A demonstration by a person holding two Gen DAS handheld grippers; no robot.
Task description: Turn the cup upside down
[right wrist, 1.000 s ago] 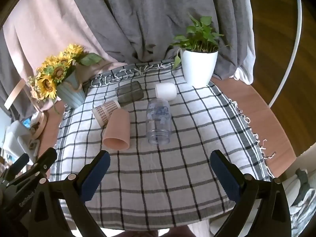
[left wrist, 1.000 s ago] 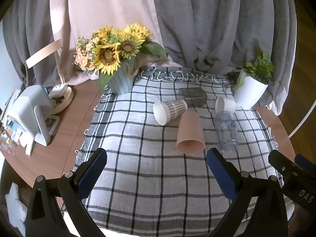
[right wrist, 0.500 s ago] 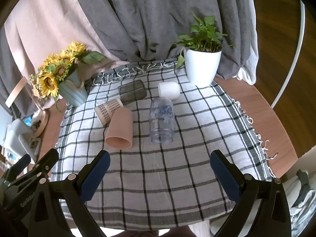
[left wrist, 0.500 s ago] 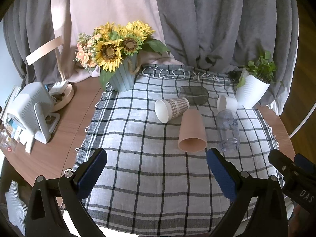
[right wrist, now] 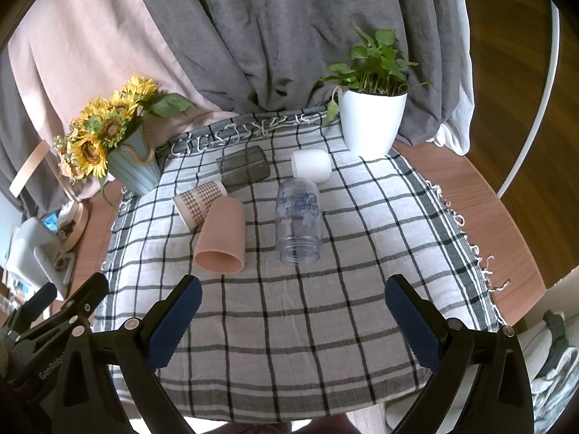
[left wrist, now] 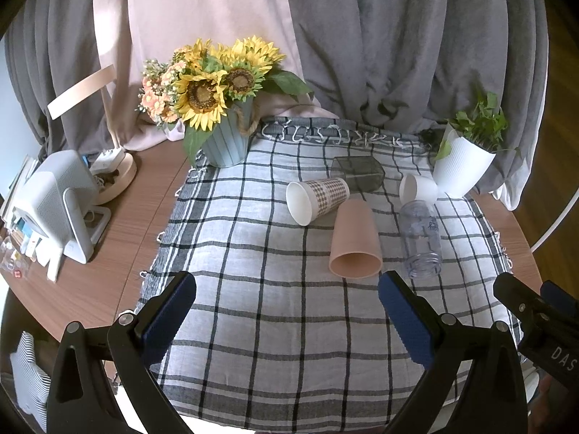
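Observation:
Several cups lie on their sides on the checked cloth (left wrist: 275, 318). A pink cup (left wrist: 355, 244) (right wrist: 221, 237) has its mouth toward me. Beside it lie a patterned paper cup (left wrist: 318, 199) (right wrist: 198, 200), a clear plastic cup (left wrist: 421, 238) (right wrist: 298, 220), a white cup (left wrist: 418, 188) (right wrist: 311, 164) and a dark smoky glass (left wrist: 357, 173) (right wrist: 244, 170). My left gripper (left wrist: 287, 313) is open and empty above the cloth's near part. My right gripper (right wrist: 293, 316) is open and empty, also short of the cups.
A sunflower pot (left wrist: 224, 141) (right wrist: 134, 166) stands at the back left and a white plant pot (left wrist: 461, 166) (right wrist: 372, 123) at the back right. A white device (left wrist: 58, 202) sits on the wooden table (left wrist: 108, 253) to the left. Curtains hang behind.
Both grippers have shifted slightly, so the cups sit a little lower in view. Both stay open. No cup has moved.

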